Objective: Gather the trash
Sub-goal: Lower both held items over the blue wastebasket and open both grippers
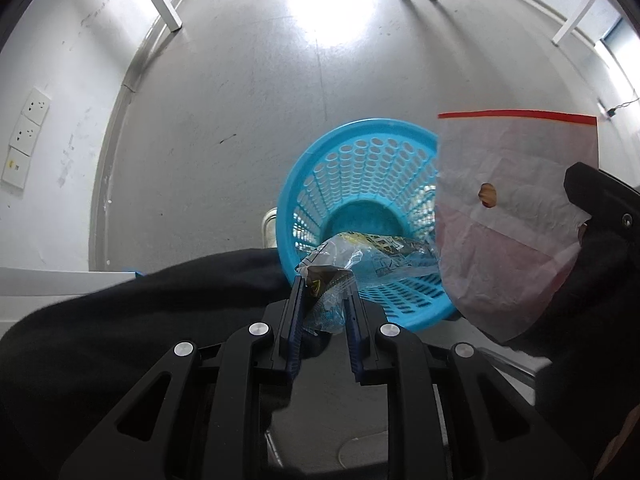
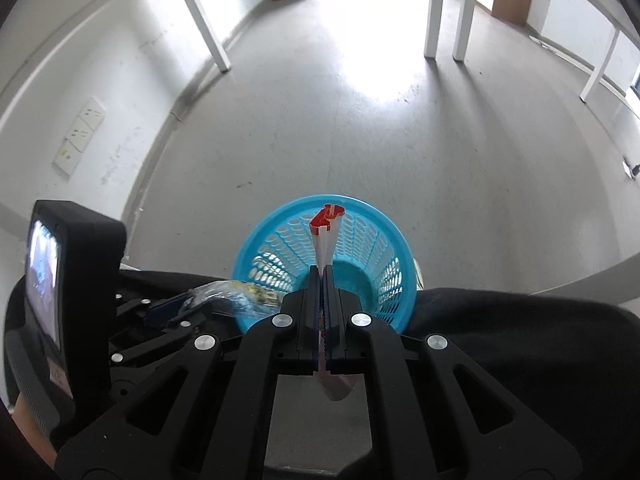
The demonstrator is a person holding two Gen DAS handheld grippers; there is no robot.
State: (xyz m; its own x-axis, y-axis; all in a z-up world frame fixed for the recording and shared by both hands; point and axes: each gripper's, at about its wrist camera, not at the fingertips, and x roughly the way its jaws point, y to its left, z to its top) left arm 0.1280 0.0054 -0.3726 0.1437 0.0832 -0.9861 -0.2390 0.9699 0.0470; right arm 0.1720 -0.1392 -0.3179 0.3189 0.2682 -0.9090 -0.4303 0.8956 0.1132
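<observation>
Both pieces of trash hang over the blue basket (image 1: 320,168) on the floor — the left hand-held gripper (image 1: 323,300) pinching a crumpled wrapper (image 1: 340,264), the right hand-held gripper (image 2: 323,280) pressed together on a red-edged bag (image 2: 326,232) — so the drop-off step is in hand, and next each should let go above the rim.

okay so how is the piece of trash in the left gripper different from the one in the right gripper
The crumpled clear wrapper in the left gripper is bunched and printed with dark and yellow markings; the flat bag in the right gripper is smooth, whitish, with a red strip along its top. The wrapper keeps its jaws slightly apart; the bag's are pressed nearly together. Both hang over the blue basket.
</observation>
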